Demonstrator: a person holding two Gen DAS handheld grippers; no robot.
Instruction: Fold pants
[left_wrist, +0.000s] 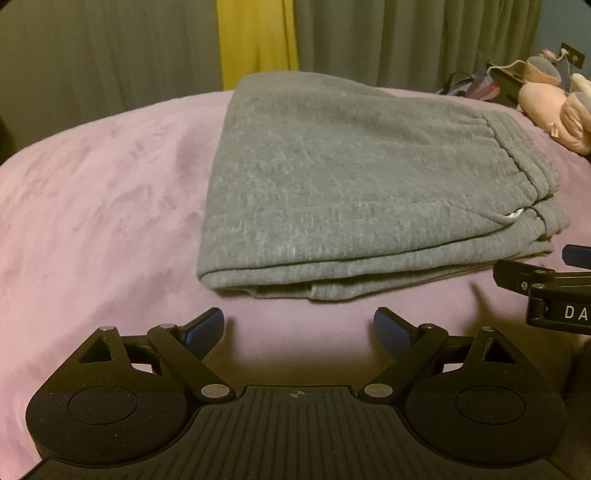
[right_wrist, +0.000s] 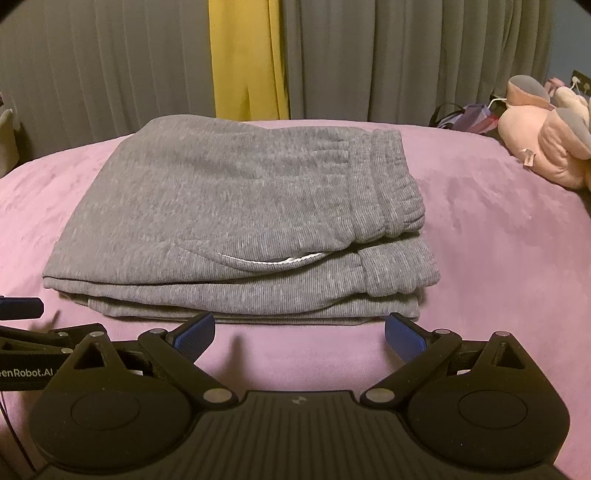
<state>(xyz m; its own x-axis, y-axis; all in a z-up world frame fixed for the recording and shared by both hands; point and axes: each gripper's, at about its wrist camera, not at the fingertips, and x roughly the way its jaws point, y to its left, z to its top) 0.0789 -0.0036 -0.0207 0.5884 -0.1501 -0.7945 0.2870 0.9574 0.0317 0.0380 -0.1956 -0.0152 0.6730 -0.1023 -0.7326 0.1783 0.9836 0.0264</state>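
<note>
On the pink bed cover (right_wrist: 480, 229) the grey pants (right_wrist: 236, 206) lie as a compact stack of several layers, with the elastic waistband (right_wrist: 388, 192) on the right side and a pocket opening showing a thin white edge near the front. From these views the folding looks nearly or fully done.

Both tools sit just in front of the stack's near edge. The left gripper (left_wrist: 298, 326) has its fingers spread wide apart and holds nothing; it is near the cloth but not touching it. The right gripper (right_wrist: 300, 332) is also spread wide and empty, and its blue fingers (right_wrist: 400, 338) are very close to the bottom layer (I cannot tell if they touch it).

If one more step is needed, I judge it is tidying: the lowest layer sticks out a little at the front, so the edges are not perfectly even. To do this well, push or pinch only the layer that sticks out, low and flat along the bed, without lifting the upper layers, because thick soft fleece slides and opens easily. Behind the bed hang grey curtains (right_wrist: 406, 55) with a yellow strip (right_wrist: 243, 55), and a pink plush toy (right_wrist: 546, 147) lies well apart on the right.
</note>
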